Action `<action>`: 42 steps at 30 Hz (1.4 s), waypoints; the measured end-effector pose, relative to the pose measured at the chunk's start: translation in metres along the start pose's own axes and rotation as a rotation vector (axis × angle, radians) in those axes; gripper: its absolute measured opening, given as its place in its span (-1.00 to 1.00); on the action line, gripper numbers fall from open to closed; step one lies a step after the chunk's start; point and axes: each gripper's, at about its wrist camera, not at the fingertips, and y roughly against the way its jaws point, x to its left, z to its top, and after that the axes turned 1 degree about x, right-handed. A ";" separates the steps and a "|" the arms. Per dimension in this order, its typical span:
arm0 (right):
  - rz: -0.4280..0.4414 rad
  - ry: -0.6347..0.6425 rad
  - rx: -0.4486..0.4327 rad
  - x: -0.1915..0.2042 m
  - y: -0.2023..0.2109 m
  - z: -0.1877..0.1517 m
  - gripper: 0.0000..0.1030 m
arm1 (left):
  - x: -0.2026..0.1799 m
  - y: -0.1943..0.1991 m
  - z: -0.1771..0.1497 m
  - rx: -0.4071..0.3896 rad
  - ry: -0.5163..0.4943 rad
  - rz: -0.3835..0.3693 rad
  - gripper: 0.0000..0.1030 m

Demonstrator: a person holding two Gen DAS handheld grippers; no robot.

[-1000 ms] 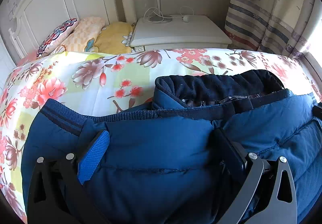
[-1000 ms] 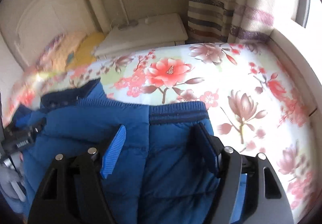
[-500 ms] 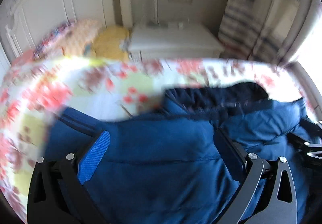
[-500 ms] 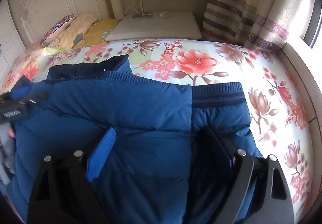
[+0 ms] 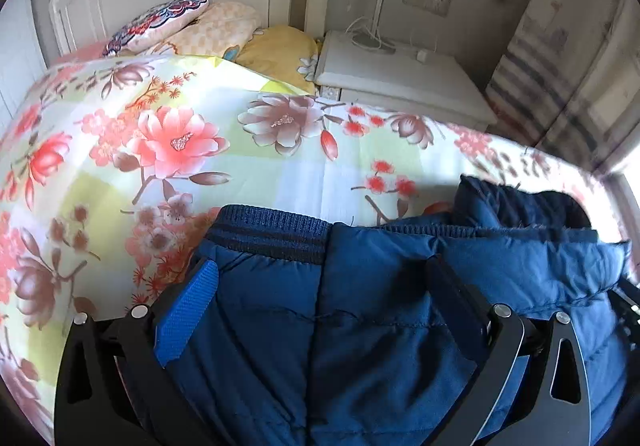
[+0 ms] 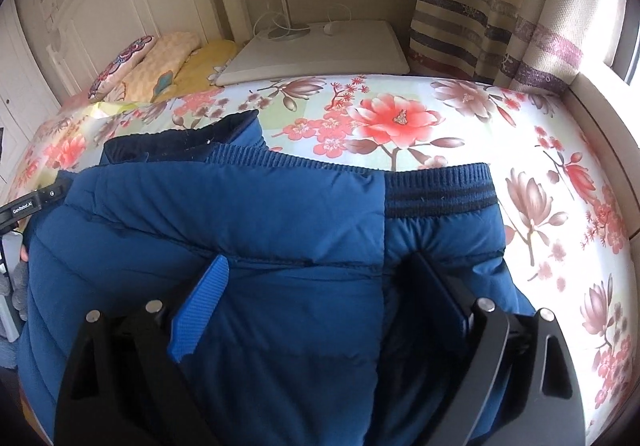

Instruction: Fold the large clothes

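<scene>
Left gripper (image 5: 320, 278), lower centre of its frame: fingers spread wide, blue jacket (image 5: 380, 326) bulging between them, grip not clear. Cuff (image 5: 268, 232) lying on the floral sheet (image 5: 180, 141) at mid-frame. Right gripper (image 6: 316, 266), lower centre: likewise spread, padding between, clamped or not impossible to tell. Likely partway done: sleeves apparently folded in, final fold and flattening probably left.

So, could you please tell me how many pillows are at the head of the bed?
3: a patterned pillow nearest the headboard, a peach checked pillow beside it, and a yellow pillow next to the nightstand. The quilt may hide others.
</scene>
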 end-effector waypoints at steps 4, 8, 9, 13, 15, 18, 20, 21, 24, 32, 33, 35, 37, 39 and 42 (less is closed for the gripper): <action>0.010 -0.006 0.000 -0.002 0.002 0.001 0.76 | 0.000 0.010 -0.004 -0.006 0.006 0.070 0.91; -0.072 0.037 -0.067 0.022 0.035 -0.005 0.74 | -0.038 0.061 -0.025 -0.089 -0.085 0.042 0.91; -0.033 0.062 -0.104 0.034 0.047 -0.011 0.75 | -0.049 0.068 -0.031 -0.095 -0.109 0.025 0.91; -0.014 0.238 -0.083 0.094 0.058 -0.033 0.77 | -0.099 0.068 -0.060 -0.082 -0.239 0.019 0.91; -0.064 0.322 -0.068 0.114 0.043 -0.045 0.87 | -0.108 0.041 -0.072 -0.033 -0.283 0.073 0.91; -0.052 0.284 -0.065 0.108 0.034 -0.044 0.94 | -0.099 0.034 -0.069 -0.013 -0.240 0.036 0.91; -0.016 0.250 -0.038 0.099 0.031 -0.040 0.94 | -0.093 0.037 -0.066 -0.004 -0.243 0.010 0.91; -0.007 0.238 -0.038 0.095 0.034 -0.039 0.93 | -0.090 0.041 -0.067 -0.010 -0.243 0.017 0.91; -0.037 0.195 -0.086 0.074 0.053 -0.042 0.93 | -0.058 0.058 -0.067 -0.049 -0.197 0.035 0.91; 0.025 -0.084 -0.095 -0.038 0.063 -0.066 0.94 | 0.011 0.058 -0.076 -0.046 -0.080 0.044 0.91; 0.036 -0.092 -0.096 -0.041 0.059 -0.066 0.96 | 0.009 0.057 -0.076 -0.048 -0.088 0.059 0.91; 0.024 -0.082 -0.095 -0.039 0.054 -0.065 0.96 | 0.006 0.055 -0.077 -0.052 -0.096 0.081 0.91; 0.031 -0.086 -0.103 -0.041 0.052 -0.066 0.96 | 0.009 0.055 -0.078 -0.053 -0.083 0.064 0.91; 0.067 -0.109 -0.109 -0.047 0.050 -0.068 0.96 | 0.012 0.055 -0.078 -0.051 -0.067 0.042 0.91; 0.085 -0.119 -0.107 -0.044 0.049 -0.070 0.96 | 0.012 0.053 -0.076 -0.049 -0.068 0.041 0.91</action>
